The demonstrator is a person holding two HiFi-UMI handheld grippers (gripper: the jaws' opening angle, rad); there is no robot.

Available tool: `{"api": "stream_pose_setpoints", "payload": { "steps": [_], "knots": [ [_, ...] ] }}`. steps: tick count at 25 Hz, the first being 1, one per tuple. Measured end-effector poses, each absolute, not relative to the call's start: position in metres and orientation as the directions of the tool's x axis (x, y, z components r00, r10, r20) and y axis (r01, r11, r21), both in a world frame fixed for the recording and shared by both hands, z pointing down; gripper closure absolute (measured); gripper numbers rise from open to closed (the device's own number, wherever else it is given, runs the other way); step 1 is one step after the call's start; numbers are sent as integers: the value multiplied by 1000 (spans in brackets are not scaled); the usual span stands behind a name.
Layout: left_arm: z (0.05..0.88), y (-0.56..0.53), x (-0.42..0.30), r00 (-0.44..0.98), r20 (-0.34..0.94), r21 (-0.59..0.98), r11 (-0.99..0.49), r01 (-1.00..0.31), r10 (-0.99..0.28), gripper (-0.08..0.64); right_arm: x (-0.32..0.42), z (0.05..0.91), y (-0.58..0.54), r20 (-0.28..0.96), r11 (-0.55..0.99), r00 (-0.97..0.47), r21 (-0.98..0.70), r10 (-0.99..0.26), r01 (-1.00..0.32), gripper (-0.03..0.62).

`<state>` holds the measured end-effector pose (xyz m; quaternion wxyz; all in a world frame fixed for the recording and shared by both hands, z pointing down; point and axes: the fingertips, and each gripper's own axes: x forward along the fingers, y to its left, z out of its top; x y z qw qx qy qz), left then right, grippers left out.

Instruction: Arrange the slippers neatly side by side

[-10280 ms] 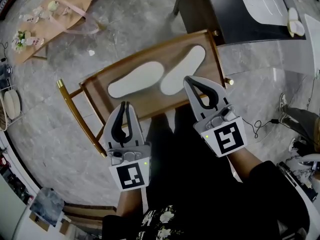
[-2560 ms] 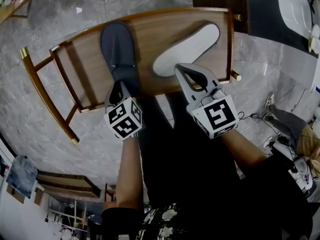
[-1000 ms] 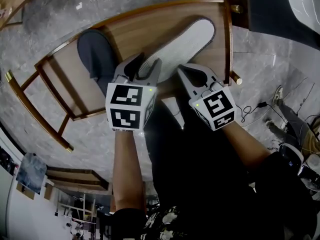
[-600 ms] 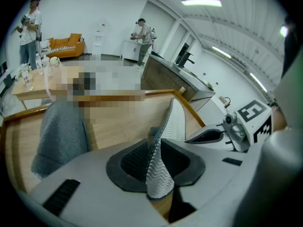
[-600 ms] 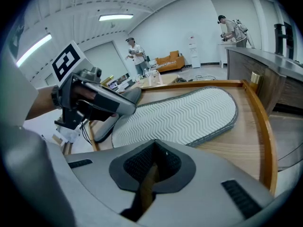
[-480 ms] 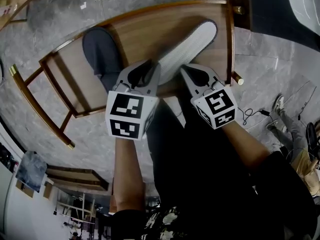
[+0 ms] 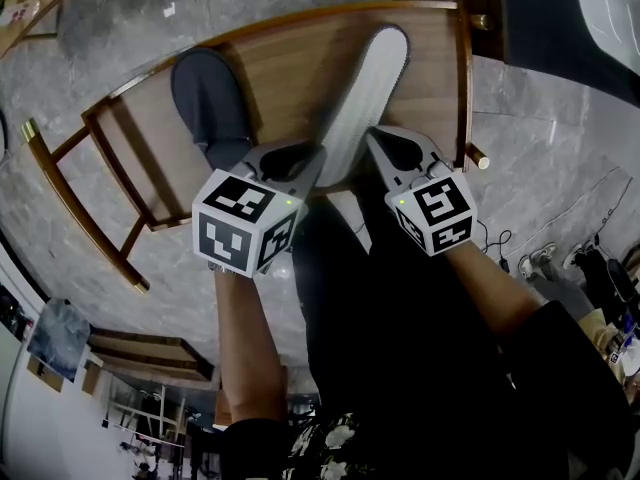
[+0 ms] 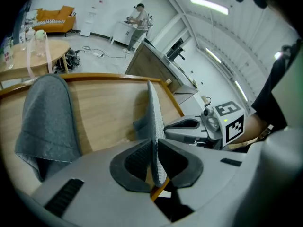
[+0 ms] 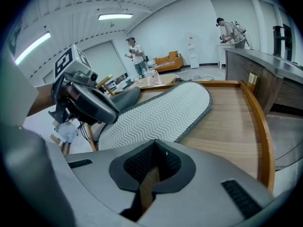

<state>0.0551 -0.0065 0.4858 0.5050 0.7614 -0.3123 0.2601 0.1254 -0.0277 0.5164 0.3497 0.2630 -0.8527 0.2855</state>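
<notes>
Two slippers are on the wooden bench (image 7: pixel 290 58). The grey slipper (image 7: pixel 215 103) rests top up toward the bench's left end. The other slipper (image 7: pixel 365 93) stands on its edge near the middle (ridged sole facing right), with its heel at the near edge. The left hand-held gripper (image 8: pixel 154 143) has closing jaws that pinch that heel. The right hand-held gripper (image 9: pixel 152 145), jaws pressed together and empty, sits just beside the heel at the near edge.

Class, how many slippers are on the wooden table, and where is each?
2. The grey slipper lies flat at the table's left. The tilted slipper stands on edge right of it, ribbed sole showing, the left gripper closing its fingers on its near end. None appear hidden.
</notes>
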Motion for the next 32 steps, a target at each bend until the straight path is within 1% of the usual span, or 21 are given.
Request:
{"api": "stream_pose_setpoints", "payload": {
  "steps": [3, 5, 11, 14, 18, 20, 27, 30, 32],
  "knots": [
    [487, -10, 55, 633, 741, 563, -305, -768, -226, 518, 126, 516, -31, 748, 697, -611, -294, -258, -654, 597],
    [483, -14, 55, 599, 758, 518, -320, -793, -258, 520, 126, 516, -33, 748, 695, -608, -289, -265, -659, 597],
    [456, -27, 57, 535, 776, 367, -451, -813, -333, 526, 110, 503, -39, 708, 715, -655, -313, -263, -625, 597],
    [446, -36, 49, 511, 779, 321, -469, -823, -364, 530, 102, 495, -42, 684, 718, -679, -328, -268, -614, 597],
    [438, -47, 23, 392, 825, 163, -493, -854, -408, 531, 99, 482, -46, 662, 703, -697, -355, -276, -616, 597],
    [437, -49, 14, 359, 836, 115, -508, -854, -415, 531, 99, 474, -48, 649, 702, -704, -356, -290, -617, 597],
    [436, -44, 32, 353, 829, 24, -602, -798, -434, 529, 108, 466, -52, 647, 659, -678, -345, -348, -668, 597],
    [435, -41, 42, 378, 817, 41, -611, -791, -435, 530, 117, 462, -55, 640, 618, -670, -366, -375, -696, 598],
    [435, -37, 47, 403, 807, 82, -595, -799, -431, 530, 116, 460, -57, 634, 602, -670, -377, -387, -704, 597]
  ]
}}
